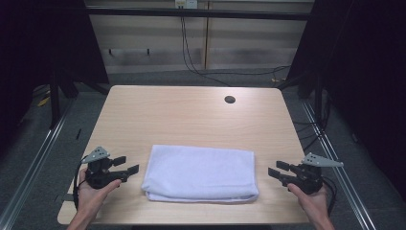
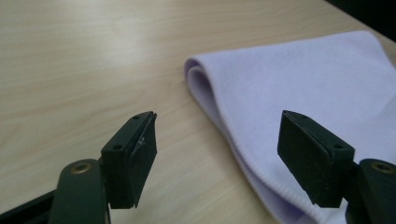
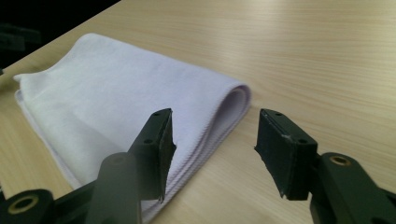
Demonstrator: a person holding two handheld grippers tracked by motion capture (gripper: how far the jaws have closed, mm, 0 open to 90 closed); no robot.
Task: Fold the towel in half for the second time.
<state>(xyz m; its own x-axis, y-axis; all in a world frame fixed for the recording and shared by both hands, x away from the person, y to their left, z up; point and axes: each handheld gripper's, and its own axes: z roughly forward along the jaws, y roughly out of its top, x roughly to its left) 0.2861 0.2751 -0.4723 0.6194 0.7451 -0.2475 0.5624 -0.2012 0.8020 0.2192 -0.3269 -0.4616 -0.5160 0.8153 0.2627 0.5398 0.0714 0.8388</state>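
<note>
Left tongs and right tongs both released, flanking folded white towel, towel's inner layers hidden

Light wood-grain table, round grommet hole near far right corner. Bore one folded white towel, laid flat near front edge, centred.
</note>
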